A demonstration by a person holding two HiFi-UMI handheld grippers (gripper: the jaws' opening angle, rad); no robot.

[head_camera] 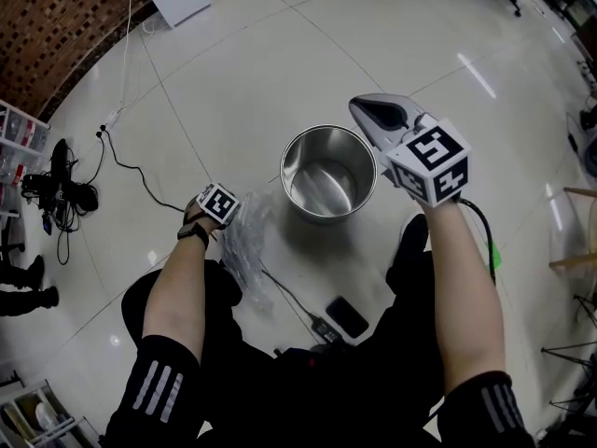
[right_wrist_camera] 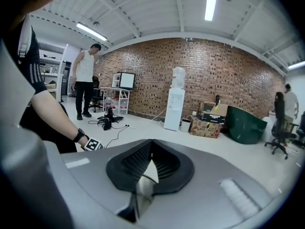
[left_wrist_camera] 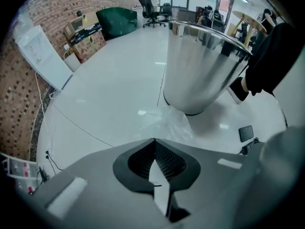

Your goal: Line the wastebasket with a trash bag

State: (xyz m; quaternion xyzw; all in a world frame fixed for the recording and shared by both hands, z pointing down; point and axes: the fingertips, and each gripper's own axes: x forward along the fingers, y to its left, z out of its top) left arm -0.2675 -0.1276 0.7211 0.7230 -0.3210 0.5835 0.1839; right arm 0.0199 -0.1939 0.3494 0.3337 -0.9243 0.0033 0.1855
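Floor point(head_camera: 242, 73): pale glossy tiles with thin joints that reflect the ceiling lights.
Wastebasket point(head_camera: 326, 215): stands upright on the floor in front of the person. Its long axis is vertical and its mouth faces up.
Wastebasket, look: round, polished steel with a rolled rim. In the left gripper view point(left_wrist_camera: 200, 66) it narrows slightly toward the base. The bare metal bottom shows from above.
Trash bag point(head_camera: 244, 245): lies on the floor just left of the wastebasket, not in it. It is a crumpled strip whose long axis runs from the left gripper back toward the person's knee.
Trash bag, look: clear, thin, wrinkled film. The near edge shows just past the jaw tips in the left gripper view point(left_wrist_camera: 171, 125).
Right gripper point(head_camera: 366, 110): held up in the air beside the wastebasket's right rim, nose aimed across it. The jaws are closed tip to tip point(right_wrist_camera: 151, 142) with nothing gripped, and steel shines through the slot behind them.
Left gripper point(head_camera: 218, 207): pointed steeply down at the bag's far end. The jaws are closed together point(left_wrist_camera: 153, 141). I cannot tell whether any film is caught between them.
Markings: black-and-white square markers on both gripper cubes.
Black phone-like slab point(head_camera: 347, 316): flat on the floor near the person's legs.
Cable point(head_camera: 289, 292): thin and dark, runs from under the bag toward the slab.
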